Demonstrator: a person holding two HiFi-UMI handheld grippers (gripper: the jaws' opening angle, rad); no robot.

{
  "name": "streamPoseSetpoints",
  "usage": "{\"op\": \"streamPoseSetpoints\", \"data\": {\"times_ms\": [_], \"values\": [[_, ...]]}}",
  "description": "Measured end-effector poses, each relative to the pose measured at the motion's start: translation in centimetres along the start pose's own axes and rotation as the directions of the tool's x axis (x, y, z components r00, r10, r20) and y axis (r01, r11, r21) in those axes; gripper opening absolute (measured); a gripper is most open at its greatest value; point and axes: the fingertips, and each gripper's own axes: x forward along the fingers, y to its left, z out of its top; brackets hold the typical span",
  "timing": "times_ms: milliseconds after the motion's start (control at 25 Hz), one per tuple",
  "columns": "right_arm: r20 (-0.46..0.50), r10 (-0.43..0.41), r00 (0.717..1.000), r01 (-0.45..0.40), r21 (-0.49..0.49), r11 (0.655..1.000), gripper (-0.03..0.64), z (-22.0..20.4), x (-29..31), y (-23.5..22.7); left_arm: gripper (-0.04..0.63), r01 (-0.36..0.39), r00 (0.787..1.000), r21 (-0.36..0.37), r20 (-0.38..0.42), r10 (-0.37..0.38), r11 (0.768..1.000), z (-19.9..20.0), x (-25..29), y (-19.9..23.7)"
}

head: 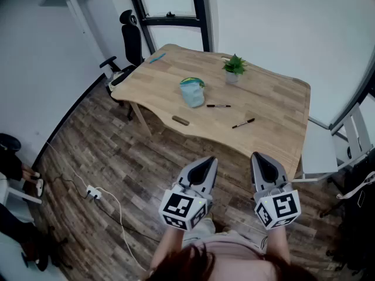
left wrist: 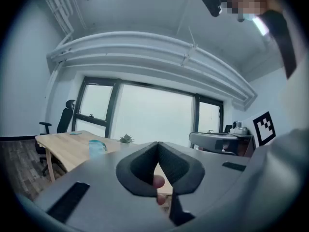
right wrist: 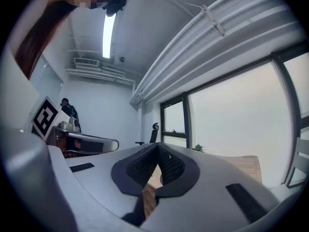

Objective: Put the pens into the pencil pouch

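Observation:
A light blue pencil pouch (head: 192, 92) lies near the middle of the wooden table (head: 275, 98). Two black pens rest to its right, one (head: 218, 106) close by and the other (head: 243, 123) nearer the front edge. My left gripper (head: 209, 160) and right gripper (head: 257, 157) hang side by side over the floor, well short of the table, both shut with nothing in them. In the left gripper view the shut jaws (left wrist: 157, 144) point level toward the table (left wrist: 63, 149), with the pouch (left wrist: 96, 146) far off. The right gripper (right wrist: 158, 147) also points level.
A small potted plant (head: 234, 68) stands at the table's far side. A brown oblong thing (head: 180, 120) lies near the front edge and a blue item (head: 157, 58) at the far left corner. A black office chair (head: 126, 45) stands left of the table. A white cable and power strip (head: 94, 192) lie on the floor.

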Motion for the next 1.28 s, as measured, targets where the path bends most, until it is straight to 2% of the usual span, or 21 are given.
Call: {"op": "streamPoseSetpoints", "data": {"times_ms": [240,480,640,760,840,960,1280], "values": [[0.010,0.017,1.000,-0.017,0.007,1.000,-0.002,0.2,-2.2,-1.0,0.002,0.015,1.000,0.004,-0.008,-0.015,1.000,-0.5,0.2,-3.2],[0.040,0.024,0.999,-0.024,0.016,1.000,0.000,0.5,-2.6,-0.7,0.002,0.010,1.000,0.018,-0.005,-0.010,1.000,-0.3,-0.3,-3.7],[0.040,0.025,0.999,-0.026,0.029,0.999,0.000,0.2,-2.2,0.1,0.002,0.001,1.000,-0.005,-0.011,-0.002,1.000,-0.6,-1.1,-2.6],[0.064,0.062,0.996,-0.066,0.067,0.996,0.000,0.3,-1.6,1.1,0.002,0.021,1.000,-0.035,-0.009,-0.021,0.999,-0.7,-1.5,-1.7],[0.067,0.076,0.995,-0.081,0.062,0.995,0.000,0.2,-1.0,1.8,0.002,0.037,0.999,-0.063,0.007,-0.037,0.997,-0.5,-1.7,-0.8],[0.057,0.074,0.996,-0.077,0.047,0.996,0.000,0.2,0.5,2.3,0.002,0.040,0.999,-0.069,0.022,-0.039,0.997,0.1,-1.8,1.1],[0.041,-0.013,0.999,0.009,0.099,0.995,0.000,-0.4,4.4,2.2,0.002,0.067,0.997,-0.054,0.029,-0.066,0.996,1.3,-1.6,6.9]]}}
